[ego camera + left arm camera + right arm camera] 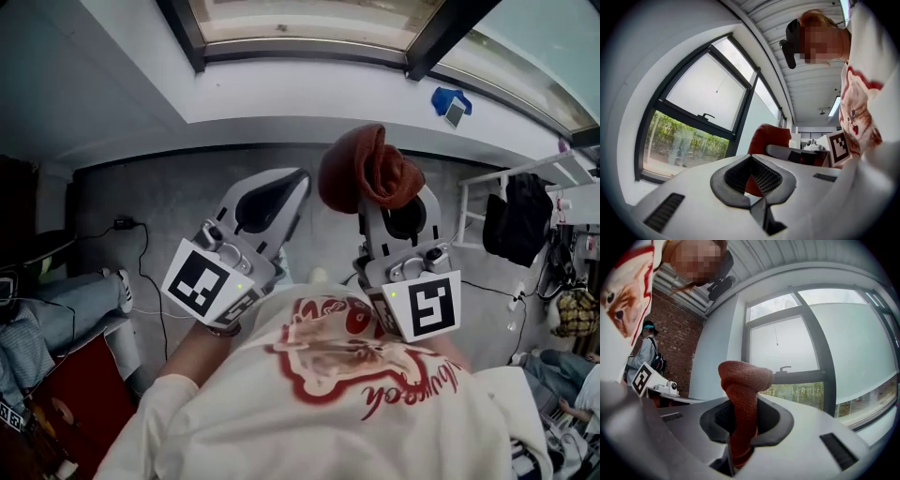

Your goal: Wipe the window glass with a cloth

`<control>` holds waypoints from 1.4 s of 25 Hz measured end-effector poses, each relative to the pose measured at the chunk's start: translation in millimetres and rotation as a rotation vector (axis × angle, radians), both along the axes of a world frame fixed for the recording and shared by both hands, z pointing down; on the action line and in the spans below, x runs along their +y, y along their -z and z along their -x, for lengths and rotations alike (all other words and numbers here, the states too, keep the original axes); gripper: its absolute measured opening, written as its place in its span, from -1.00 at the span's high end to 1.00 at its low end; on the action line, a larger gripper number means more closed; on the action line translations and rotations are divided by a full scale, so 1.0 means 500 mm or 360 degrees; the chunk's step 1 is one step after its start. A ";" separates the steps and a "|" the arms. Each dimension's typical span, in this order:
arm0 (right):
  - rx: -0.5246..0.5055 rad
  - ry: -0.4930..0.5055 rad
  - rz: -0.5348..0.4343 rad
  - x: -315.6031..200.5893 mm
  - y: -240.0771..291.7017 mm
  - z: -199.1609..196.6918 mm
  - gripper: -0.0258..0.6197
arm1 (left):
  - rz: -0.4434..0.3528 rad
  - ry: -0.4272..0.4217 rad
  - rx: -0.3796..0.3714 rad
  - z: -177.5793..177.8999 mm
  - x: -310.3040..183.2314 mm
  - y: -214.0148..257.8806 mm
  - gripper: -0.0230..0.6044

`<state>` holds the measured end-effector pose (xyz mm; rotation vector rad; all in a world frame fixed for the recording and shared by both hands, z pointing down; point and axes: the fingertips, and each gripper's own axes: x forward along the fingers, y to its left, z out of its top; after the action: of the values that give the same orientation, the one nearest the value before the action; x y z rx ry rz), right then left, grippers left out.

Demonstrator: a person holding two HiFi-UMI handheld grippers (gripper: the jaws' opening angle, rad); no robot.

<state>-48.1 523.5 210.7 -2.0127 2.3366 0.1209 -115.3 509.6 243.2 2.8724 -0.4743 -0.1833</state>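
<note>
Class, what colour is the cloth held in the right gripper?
The cloth is rust red, shown best in the right gripper view.

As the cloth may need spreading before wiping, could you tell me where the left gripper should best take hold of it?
Grip the bunched free end of the red cloth standing above the right gripper, whose jaws clamp its lower part. Probably come from the left, where the left gripper sits beside it.
</note>
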 end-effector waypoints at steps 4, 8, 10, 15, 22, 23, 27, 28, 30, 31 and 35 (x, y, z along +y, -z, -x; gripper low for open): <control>0.0024 0.0054 0.0080 0.111 -0.027 -0.042 0.69 | 0.0044 -0.0006 0.0013 -0.053 0.138 -0.002 0.86; -0.0005 0.0102 0.0118 0.189 -0.046 -0.042 0.69 | 0.0033 -0.0065 -0.0070 -0.072 0.230 -0.018 0.86; 0.0005 0.0083 0.0107 0.219 -0.044 -0.044 0.69 | 0.0024 -0.0062 -0.0068 -0.076 0.248 -0.015 0.86; 0.0075 -0.0029 0.0116 0.248 -0.055 -0.049 0.69 | -0.0003 -0.0089 -0.0056 -0.080 0.270 -0.005 0.86; -0.0009 -0.0064 0.0085 0.261 -0.041 -0.032 0.69 | -0.0010 -0.0092 -0.0072 -0.055 0.277 0.002 0.86; -0.0015 -0.0062 0.0082 0.260 -0.039 -0.029 0.69 | -0.0011 -0.0092 -0.0071 -0.052 0.275 0.003 0.86; -0.0002 -0.0047 0.0080 0.250 -0.033 -0.014 0.69 | -0.0038 -0.0079 -0.0058 -0.041 0.262 0.010 0.86; 0.0009 -0.0046 0.0078 0.247 -0.031 -0.009 0.69 | -0.0047 -0.0078 -0.0056 -0.038 0.259 0.013 0.86; 0.0026 -0.0037 0.0078 0.241 -0.028 0.000 0.69 | -0.0061 -0.0075 -0.0055 -0.034 0.255 0.019 0.86; 0.0031 -0.0032 0.0079 0.239 -0.027 0.004 0.70 | -0.0063 -0.0073 -0.0052 -0.033 0.253 0.021 0.86; 0.0043 -0.0013 0.0085 0.232 -0.029 0.012 0.70 | -0.0058 -0.0063 -0.0046 -0.029 0.247 0.021 0.86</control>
<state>-54.3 639.7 225.4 -2.0579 2.3725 0.0869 -101.0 633.1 232.6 2.9212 -0.4233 -0.1453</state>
